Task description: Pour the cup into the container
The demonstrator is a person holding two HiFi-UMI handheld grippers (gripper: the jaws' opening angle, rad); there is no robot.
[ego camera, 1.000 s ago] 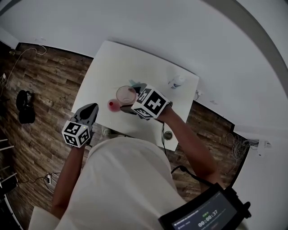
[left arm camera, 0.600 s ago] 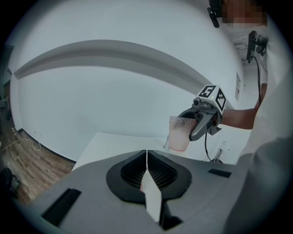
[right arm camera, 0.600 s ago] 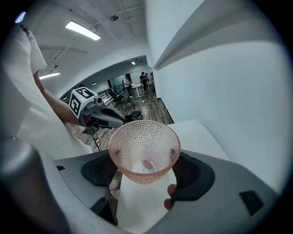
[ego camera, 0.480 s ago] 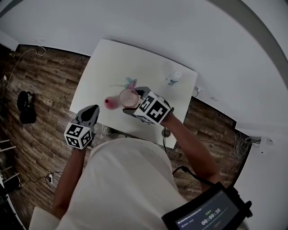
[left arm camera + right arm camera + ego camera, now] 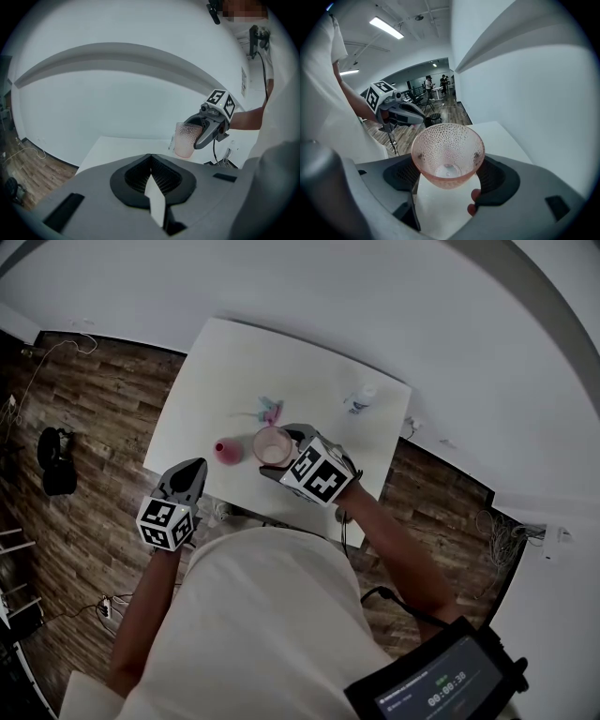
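Right tongs: clamped on pink cup, upright, frame centre, near small container on desk. Left tongs: closed, empty. Step: probably positioning. Next: tilt over the container.

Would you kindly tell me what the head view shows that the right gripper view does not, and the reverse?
Only the head view: a clear plastic bottle near the far edge of the white table, and a dark screen device at the person's side. Only the right gripper view: the inside of the pink dimpled plastic cup, which looks almost empty, and lit ceiling lights. Both: that cup held in the right gripper, and the left gripper, shut.
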